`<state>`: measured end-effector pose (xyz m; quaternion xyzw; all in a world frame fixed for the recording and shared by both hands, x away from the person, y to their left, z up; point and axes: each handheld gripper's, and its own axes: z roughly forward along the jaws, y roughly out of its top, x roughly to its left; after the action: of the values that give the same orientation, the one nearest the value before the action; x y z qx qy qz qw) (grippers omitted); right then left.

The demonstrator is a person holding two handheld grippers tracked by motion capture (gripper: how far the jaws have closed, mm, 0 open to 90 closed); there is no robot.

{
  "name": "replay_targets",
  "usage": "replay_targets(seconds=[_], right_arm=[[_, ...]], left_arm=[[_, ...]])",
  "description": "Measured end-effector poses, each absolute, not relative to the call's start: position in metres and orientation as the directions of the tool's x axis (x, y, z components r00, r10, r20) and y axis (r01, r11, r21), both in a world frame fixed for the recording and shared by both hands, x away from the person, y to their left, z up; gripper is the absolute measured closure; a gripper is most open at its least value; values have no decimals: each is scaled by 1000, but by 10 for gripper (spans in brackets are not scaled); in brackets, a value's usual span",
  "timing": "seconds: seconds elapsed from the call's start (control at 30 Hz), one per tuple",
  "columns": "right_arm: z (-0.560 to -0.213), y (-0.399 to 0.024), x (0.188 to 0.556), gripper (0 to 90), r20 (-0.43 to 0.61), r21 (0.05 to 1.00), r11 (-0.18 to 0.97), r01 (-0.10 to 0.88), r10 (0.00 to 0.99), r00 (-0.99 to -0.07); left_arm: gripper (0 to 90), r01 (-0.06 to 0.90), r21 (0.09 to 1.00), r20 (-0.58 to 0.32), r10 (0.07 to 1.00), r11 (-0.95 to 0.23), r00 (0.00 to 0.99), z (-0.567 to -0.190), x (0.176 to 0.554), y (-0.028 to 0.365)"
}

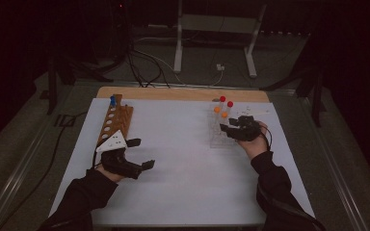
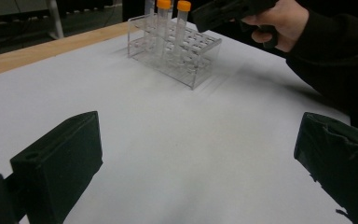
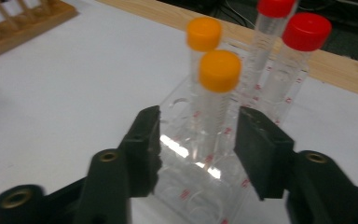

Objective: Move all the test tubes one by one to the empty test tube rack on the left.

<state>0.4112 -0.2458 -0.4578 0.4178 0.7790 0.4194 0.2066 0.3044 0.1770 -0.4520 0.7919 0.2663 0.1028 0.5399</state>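
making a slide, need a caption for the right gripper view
Open right tool straddling an orange-capped tube in the clear rack.

Capped tubes (image 3: 216, 100) upright in clear rack (image 3: 191, 186)

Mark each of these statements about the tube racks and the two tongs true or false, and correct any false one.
1. The clear rack holds two orange-capped and two red-capped tubes. True.
2. The right tongs are clamped shut on a red-capped tube. False: their jaws stand open on either side of the nearer orange-capped tube.
3. The left tongs are open over bare white table cover. True.
4. The wooden rack holds a green-capped tube. False: it holds a blue-capped tube.
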Motion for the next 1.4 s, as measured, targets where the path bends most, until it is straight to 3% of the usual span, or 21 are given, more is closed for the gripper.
replay_targets(seconds=[0.5,0.57,1.4], right_arm=[[-467,-235,430,677,23,800,307,515,843,-538],[-466,-235,430,739,13,799,308,517,850,-527],[-395,-244,395,751,-29,860,313,402,818,-574]], left_arm=[[18,314,905,-118,542,-286,832,-454,305,177],[18,317,905,-121,541,-285,832,-454,305,178],[18,323,905,-141,521,-277,842,-445,308,174]])
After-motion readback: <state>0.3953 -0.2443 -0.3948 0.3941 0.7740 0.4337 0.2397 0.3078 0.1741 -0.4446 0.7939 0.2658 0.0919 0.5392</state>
